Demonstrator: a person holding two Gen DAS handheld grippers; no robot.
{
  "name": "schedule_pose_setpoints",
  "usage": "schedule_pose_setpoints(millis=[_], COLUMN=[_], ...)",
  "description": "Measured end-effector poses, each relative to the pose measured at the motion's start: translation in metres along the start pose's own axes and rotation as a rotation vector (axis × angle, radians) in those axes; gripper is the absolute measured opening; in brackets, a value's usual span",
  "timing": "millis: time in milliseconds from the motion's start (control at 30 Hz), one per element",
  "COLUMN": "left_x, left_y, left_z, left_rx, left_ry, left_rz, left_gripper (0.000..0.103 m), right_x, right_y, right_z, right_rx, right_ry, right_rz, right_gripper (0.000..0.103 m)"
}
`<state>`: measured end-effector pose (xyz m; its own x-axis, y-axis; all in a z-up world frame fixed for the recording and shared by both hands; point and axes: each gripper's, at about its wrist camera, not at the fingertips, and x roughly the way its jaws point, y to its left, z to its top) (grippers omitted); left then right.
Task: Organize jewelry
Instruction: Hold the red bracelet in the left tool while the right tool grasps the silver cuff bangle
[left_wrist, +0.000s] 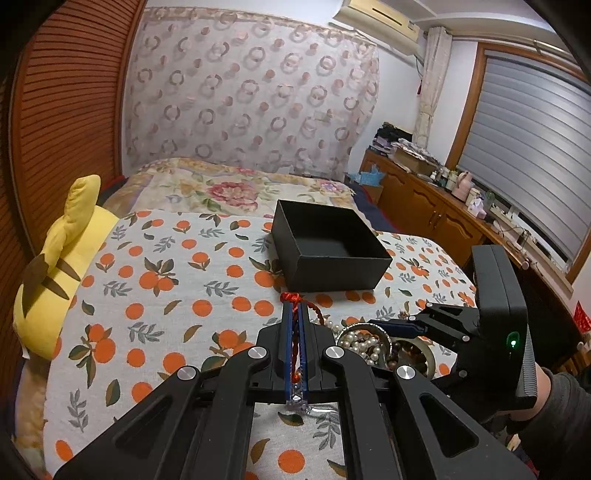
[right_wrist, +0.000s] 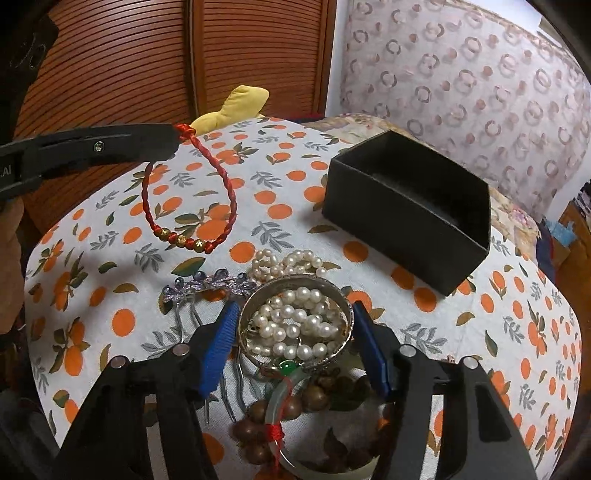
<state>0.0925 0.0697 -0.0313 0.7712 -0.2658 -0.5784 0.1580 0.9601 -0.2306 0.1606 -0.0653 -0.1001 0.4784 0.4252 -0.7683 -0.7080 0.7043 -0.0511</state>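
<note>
In the left wrist view, the left gripper (left_wrist: 294, 306) is sitting at lower centre of the frame, clenched on the red braided cord bracelet (left_wrist: 295, 334), whose cord is running lengthwise between the two blue pads and poking out past the tips. The open black box (left_wrist: 328, 245) is lying straight ahead of those tips, just above centre of the frame, on the orange-print bedspread (left_wrist: 166, 280), so this gripper looks the better placed to carry the bracelet forward and drop it in. The right gripper (left_wrist: 402, 326) is reaching in from the right edge over the pile of jewelry. In the right wrist view, the right gripper (right_wrist: 295, 325) is standing released, its blue pads spread on either side of the silver bangle (right_wrist: 343, 301) without visibly touching it; the pearl strands (right_wrist: 295, 321) are heaped inside and behind the bangle. A purple hair comb (right_wrist: 210, 286) is lying left of it, and brown wooden beads (right_wrist: 288, 406) with a pale jade bangle (right_wrist: 280, 397) are lying below. The bracelet is dangling at upper left from the left gripper, its gold beads lowest; the box is sitting at upper right.
</note>
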Motion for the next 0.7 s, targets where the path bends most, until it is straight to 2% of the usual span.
schedule_pose_setpoints(millis=[400, 700], left_x=[-0.004, -0.003], left_y=[-0.002, -0.008], left_z=[0.009, 0.014], left_rx=[0.010, 0.016], left_ry=[-0.018, -0.026], left_rz=[0.008, 0.011], left_gripper=[0.002, 0.002], right_x=[-0.021, -0.028], right_y=[-0.007, -0.024], right_z=[-0.004, 0.001], right_rx=[0.029, 0.056], right_ry=[-0.069, -0.091], right_rz=[0.029, -0.012], right_gripper=[0.064, 0.064])
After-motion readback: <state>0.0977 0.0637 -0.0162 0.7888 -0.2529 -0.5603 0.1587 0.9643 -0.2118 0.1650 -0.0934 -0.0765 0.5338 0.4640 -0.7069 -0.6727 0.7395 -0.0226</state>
